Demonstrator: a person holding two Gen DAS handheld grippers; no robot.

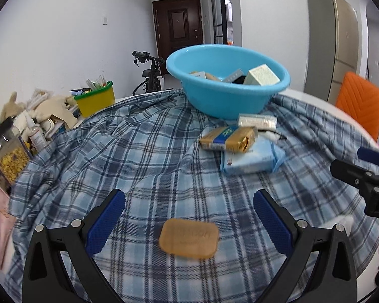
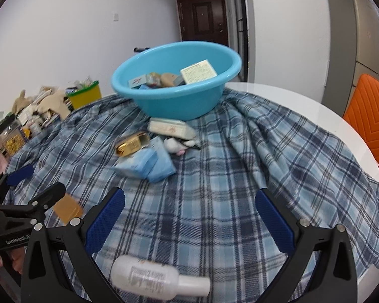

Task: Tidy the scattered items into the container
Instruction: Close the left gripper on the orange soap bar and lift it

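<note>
A light-blue basin [image 1: 227, 83] stands at the far side of the plaid cloth and holds several boxes and soaps. My left gripper [image 1: 189, 199] is open, and a tan soap bar [image 1: 188, 238] lies flat on the cloth between its fingers. My right gripper [image 2: 190, 199] is open too, low over a white bottle [image 2: 159, 280] that lies on its side between the finger bases. In front of the basin [image 2: 176, 88] lie a gold packet [image 2: 132, 146], a pale-blue pack [image 2: 146, 164], a white pack [image 2: 171, 127] and a small white plush [image 2: 179, 145].
The plaid cloth [image 1: 139, 151] covers a round white table [image 2: 315, 111]. A yellow bin [image 1: 96, 98], a jar [image 1: 10, 151] and a pile of clutter crowd the left side. An orange chair [image 1: 361, 103] stands at the right. A scooter [image 1: 151, 75] is parked behind the table.
</note>
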